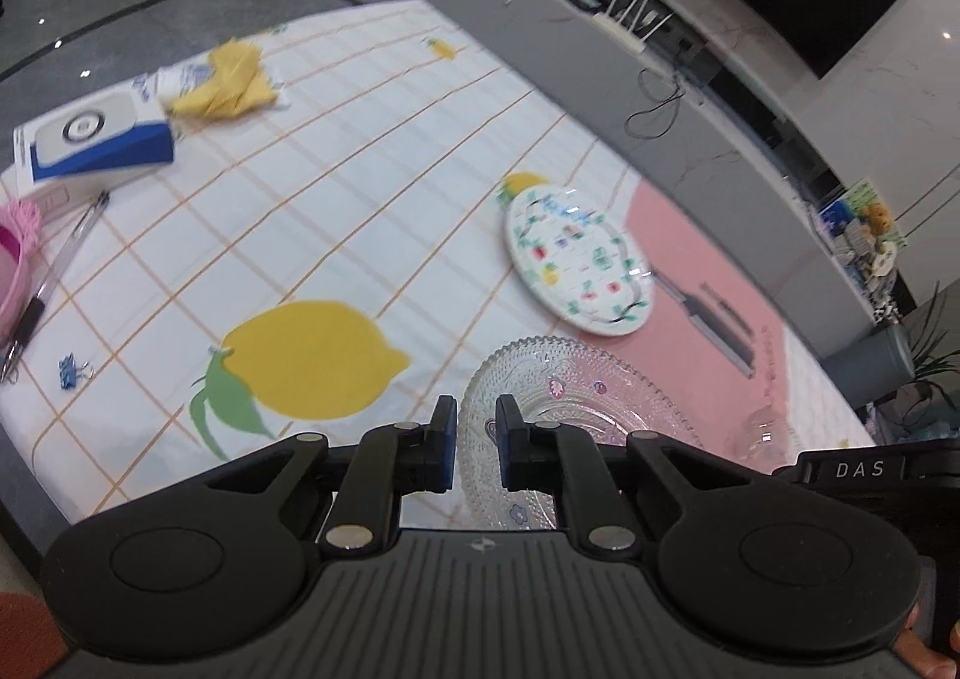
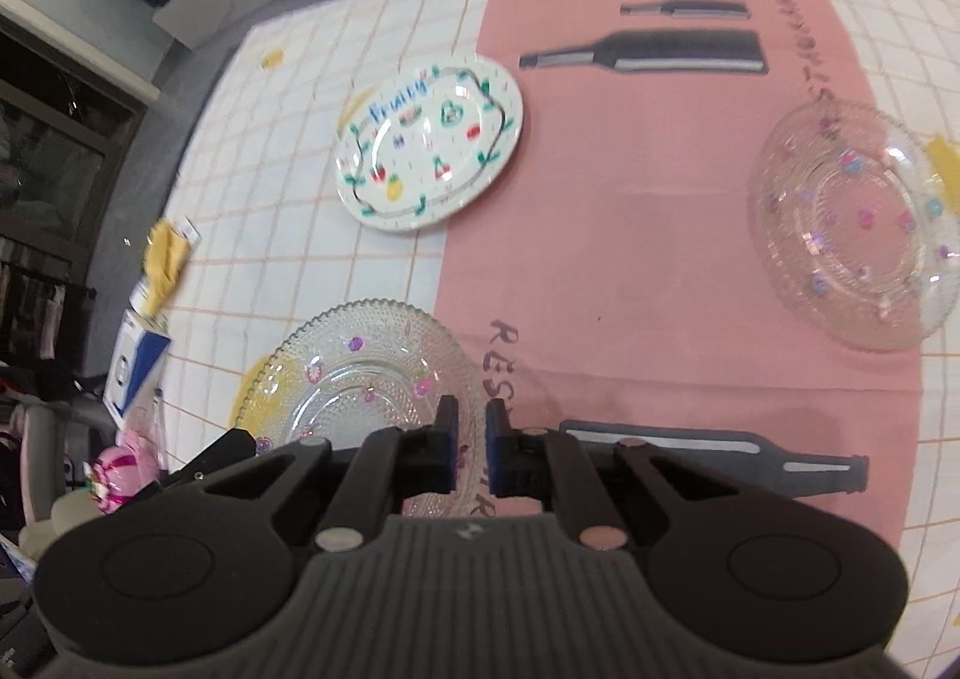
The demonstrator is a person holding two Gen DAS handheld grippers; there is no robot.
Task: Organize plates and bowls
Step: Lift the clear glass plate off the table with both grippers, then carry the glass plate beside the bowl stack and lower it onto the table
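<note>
A clear beaded glass plate (image 2: 366, 373) with small painted flowers lies flat on the worktop (image 2: 630, 235) just before both tongs, left tongs (image 1: 477, 442) and right tongs (image 2: 472, 448) each slightly parted and empty, a fruit-patterned white plate (image 2: 429, 141) farther off.

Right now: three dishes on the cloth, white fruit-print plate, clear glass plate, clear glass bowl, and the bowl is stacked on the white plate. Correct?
Not stacked. The right wrist view shows the glass bowl alone on the pink panel, well apart from the white fruit-print plate. The glass plate lies separately too. The rest is right.
</note>
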